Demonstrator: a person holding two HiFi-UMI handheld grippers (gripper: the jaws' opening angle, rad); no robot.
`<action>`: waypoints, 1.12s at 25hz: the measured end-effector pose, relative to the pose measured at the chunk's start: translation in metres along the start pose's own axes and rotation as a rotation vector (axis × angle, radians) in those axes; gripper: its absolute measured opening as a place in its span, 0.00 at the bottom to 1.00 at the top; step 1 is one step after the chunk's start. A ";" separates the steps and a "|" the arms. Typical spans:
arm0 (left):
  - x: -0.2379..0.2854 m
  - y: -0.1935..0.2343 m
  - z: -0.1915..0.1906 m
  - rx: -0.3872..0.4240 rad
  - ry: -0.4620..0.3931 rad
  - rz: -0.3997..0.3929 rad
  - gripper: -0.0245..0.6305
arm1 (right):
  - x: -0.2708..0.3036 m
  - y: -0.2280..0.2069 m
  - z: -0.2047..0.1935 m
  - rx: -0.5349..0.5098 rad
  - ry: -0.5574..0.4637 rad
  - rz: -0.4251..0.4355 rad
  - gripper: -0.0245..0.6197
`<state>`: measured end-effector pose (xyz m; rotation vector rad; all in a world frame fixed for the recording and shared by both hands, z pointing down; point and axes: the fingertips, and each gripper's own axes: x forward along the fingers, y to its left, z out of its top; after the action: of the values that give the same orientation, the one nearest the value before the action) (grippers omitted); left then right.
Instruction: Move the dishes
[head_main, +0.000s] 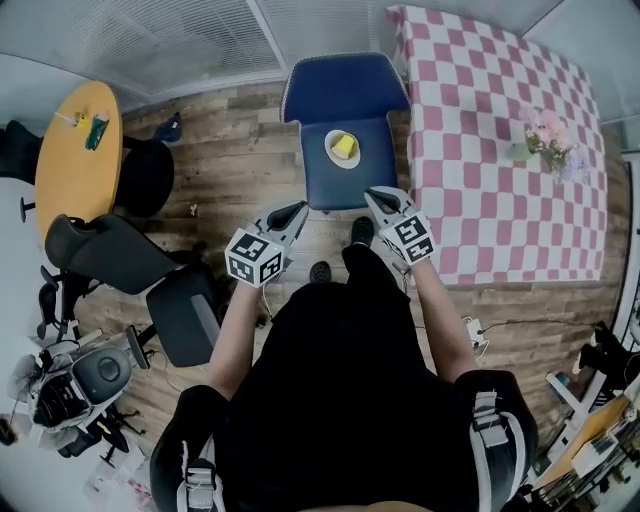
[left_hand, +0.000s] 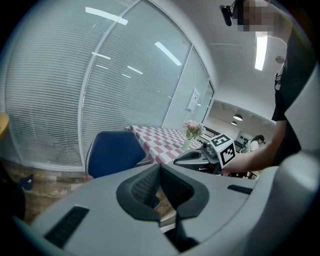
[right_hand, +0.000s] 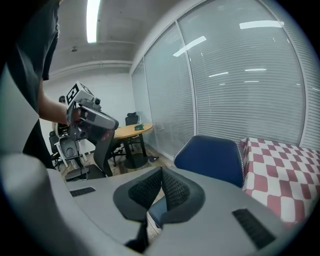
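Left claw (head_main: 298, 208), right claw (head_main: 375, 193) closed — near chair (head_main: 345, 92) edge

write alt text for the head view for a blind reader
From above, a person points a shut, empty left gripper and right gripper at a blue chair whose seat holds a plate with something yellow on it. A checked table stands beside it.

I can read no word, number or brand anywhere. The white cube (head_main: 254, 258) on my left gripper (head_main: 297, 209) and the matching cube (head_main: 412, 236) on my right gripper (head_main: 374, 194) bear only black square marker patterns.
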<state>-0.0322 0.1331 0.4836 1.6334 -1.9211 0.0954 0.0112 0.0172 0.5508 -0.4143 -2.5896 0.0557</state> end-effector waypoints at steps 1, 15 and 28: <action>0.003 0.001 0.003 0.002 0.003 0.012 0.07 | 0.003 -0.005 0.001 -0.005 0.003 0.014 0.06; 0.039 0.023 0.025 -0.030 0.036 0.132 0.07 | 0.045 -0.073 -0.003 -0.038 0.071 0.146 0.06; 0.055 0.073 0.020 -0.020 0.083 0.068 0.07 | 0.111 -0.078 -0.050 -0.002 0.172 0.137 0.06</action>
<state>-0.1100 0.0938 0.5177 1.5278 -1.9085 0.1678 -0.0774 -0.0254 0.6569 -0.5709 -2.3904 0.0620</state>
